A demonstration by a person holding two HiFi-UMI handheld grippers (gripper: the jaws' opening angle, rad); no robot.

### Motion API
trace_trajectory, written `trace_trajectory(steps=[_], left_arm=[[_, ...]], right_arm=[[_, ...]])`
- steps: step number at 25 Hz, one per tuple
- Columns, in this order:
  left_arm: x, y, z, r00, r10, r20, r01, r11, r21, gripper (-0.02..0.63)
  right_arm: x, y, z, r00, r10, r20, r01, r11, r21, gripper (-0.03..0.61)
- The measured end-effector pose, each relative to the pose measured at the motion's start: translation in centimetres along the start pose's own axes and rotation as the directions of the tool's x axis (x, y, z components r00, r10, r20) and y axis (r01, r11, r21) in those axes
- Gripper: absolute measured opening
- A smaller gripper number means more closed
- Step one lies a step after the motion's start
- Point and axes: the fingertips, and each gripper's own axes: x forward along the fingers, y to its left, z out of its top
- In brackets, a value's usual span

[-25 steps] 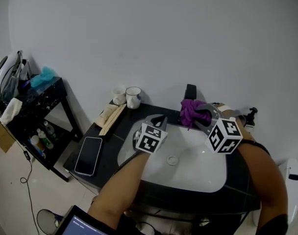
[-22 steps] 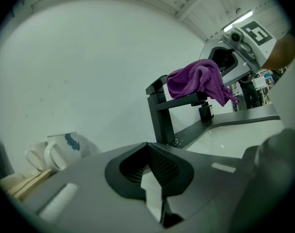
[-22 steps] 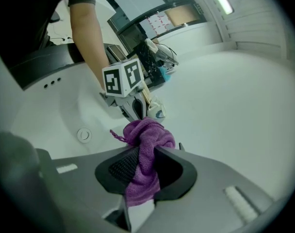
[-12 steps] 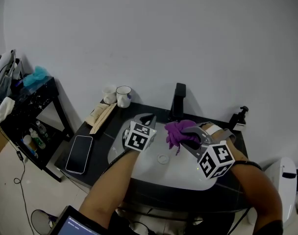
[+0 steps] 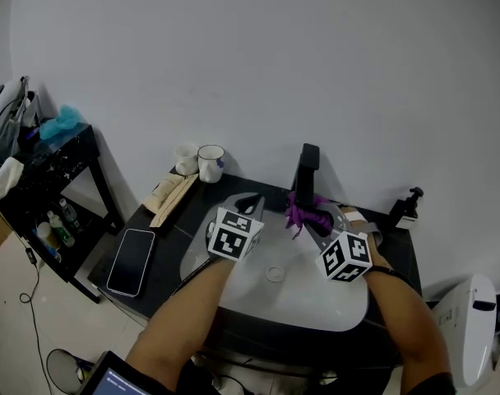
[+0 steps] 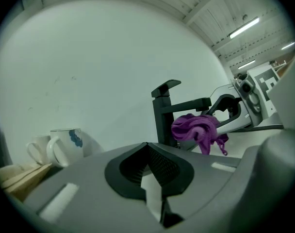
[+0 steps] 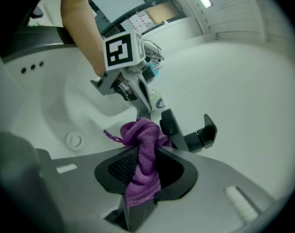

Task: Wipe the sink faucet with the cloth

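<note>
Head view puts the white sink [image 5: 303,295] in the middle of things, with the black faucet [image 5: 304,171] standing at its back edge. I'd say the wiping is at the very start or early on. The purple cloth [image 5: 302,210] is bunched right under the spout, up against the faucet column. The right tongs [image 5: 309,215] are clamped on it, and the right gripper view shows a fold of cloth [image 7: 140,159] pinched between the jaws with the rest puffed out the front toward the faucet [image 7: 186,132]. From these angles I can't swear the cloth is actually pressing on the metal rather than sitting just beside it, so take "contact" loosely. The left tongs [image 5: 248,202] hang over the left side of the basin, closed up with nothing in them, just near the faucet and not helping. What's left, as far as I can judge, is pretty much all of it: column, spout and the handle on top look untouched by the cloth. As for the room, there's a plain white wall [image 5: 316,56] behind, and a dark table [image 5: 172,230] carrying the sink. A black side shelf [image 5: 61,171] full of clutter stands off to the left. On the table there's a phone [image 5: 128,262] lying flat, two mugs [image 5: 210,163] at the back corner and a small pump bottle [image 5: 406,206] on the right.
</note>
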Motion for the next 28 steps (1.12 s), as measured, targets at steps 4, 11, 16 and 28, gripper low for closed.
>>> trace_trajectory(steps=[4, 11, 16, 28], left_arm=[[0.3, -0.1, 0.5, 0.999, -0.008, 0.032, 0.008, 1.0, -0.017, 0.015], [0.7, -0.4, 0.6, 0.999, -0.023, 0.038, 0.023, 1.0, -0.017, 0.015], [0.8, -0.2, 1.0, 0.998, -0.016, 0.054, 0.016, 1.0, 0.0, 0.015], [0.7, -0.1, 1.0, 0.999, -0.014, 0.049, 0.014, 1.0, -0.005, 0.015]], right_arm=[[2.2, -1.4, -0.8, 0.999, -0.048, -0.019, 0.049, 0.999, 0.017, 0.101], [4.6, -1.7, -1.9, 0.998, -0.017, -0.065, 0.02, 0.999, 0.038, 0.1], [5.4, -1.4, -2.1, 0.996, 0.013, -0.085, -0.01, 1.0, 0.029, 0.1], [5.9, 1.0, -2.7, 0.983, 0.13, -0.129, -0.124, 0.991, 0.06, 0.1]])
